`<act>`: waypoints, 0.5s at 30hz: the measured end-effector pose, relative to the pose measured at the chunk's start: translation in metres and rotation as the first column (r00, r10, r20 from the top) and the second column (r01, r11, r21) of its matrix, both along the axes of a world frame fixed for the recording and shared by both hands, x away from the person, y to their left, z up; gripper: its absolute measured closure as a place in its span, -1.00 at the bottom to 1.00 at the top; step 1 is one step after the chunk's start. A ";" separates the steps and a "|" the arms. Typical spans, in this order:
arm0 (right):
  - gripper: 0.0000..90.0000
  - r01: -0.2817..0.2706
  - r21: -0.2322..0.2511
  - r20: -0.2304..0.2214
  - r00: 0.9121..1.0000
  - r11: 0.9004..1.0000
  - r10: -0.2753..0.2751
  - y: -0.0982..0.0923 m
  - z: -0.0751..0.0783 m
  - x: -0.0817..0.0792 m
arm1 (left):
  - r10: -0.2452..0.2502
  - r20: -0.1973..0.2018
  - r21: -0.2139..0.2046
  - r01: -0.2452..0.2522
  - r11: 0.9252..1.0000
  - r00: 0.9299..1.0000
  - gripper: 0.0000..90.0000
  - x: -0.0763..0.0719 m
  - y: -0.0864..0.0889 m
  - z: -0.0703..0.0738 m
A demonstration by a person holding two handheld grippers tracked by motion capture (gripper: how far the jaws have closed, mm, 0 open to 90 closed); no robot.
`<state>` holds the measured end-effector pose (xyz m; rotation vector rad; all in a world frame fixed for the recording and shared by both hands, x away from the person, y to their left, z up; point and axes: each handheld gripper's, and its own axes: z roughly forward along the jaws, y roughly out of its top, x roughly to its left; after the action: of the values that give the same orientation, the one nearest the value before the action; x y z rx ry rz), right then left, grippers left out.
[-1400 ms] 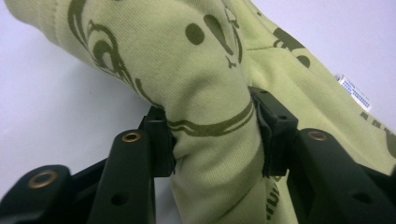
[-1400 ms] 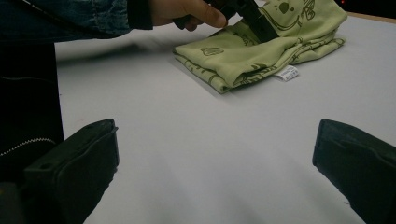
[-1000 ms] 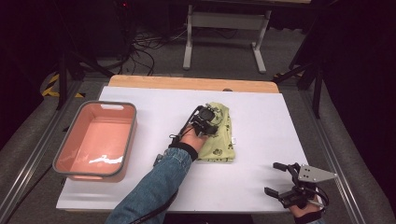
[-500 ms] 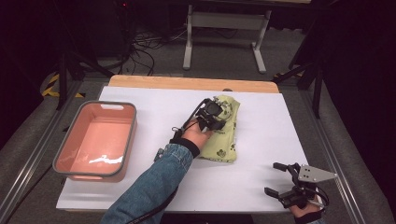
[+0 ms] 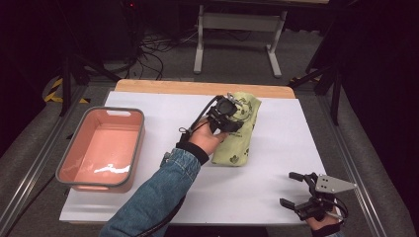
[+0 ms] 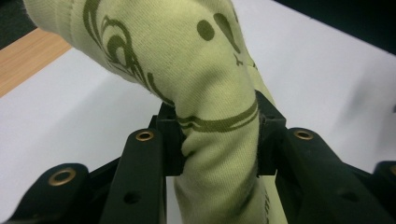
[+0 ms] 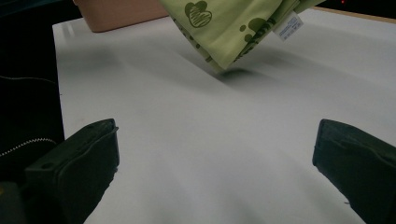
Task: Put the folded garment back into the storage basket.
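Cloth (image 5: pixel 240 129), yellow-green, hangs clenched in the left gripper (image 5: pixel 230 112) near the worktop's (image 5: pixel 276 197) far edge. Pink tub (image 5: pixel 101 148) sits at its left edge. Right gripper (image 5: pixel 301 190) gapes empty at the near right corner.

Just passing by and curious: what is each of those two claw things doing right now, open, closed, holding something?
Left gripper: closed on the green patterned cloth, part of it lifted off the table.
Right gripper: open, holding nothing.
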<state>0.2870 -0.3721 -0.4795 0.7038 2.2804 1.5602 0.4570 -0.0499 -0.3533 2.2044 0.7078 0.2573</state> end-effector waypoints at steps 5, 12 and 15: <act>-0.98 0.001 0.000 0.000 1.000 1.000 -0.001 0.000 0.000 0.000 | -0.012 0.014 -0.014 0.012 1.000 1.000 0.43 -0.005 0.005 0.011; -0.98 0.000 0.000 -0.001 1.000 1.000 0.000 0.000 0.000 0.000 | -0.036 0.041 -0.045 0.037 0.998 0.999 0.43 -0.010 0.013 0.021; -0.98 0.000 0.000 0.000 1.000 1.000 0.000 0.000 0.000 0.000 | -0.046 0.060 -0.034 0.048 0.998 0.997 0.43 -0.013 0.016 0.025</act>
<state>0.2869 -0.3721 -0.4794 0.7036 2.2814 1.5598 0.4442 -0.0339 -0.3285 2.1682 0.6223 0.2833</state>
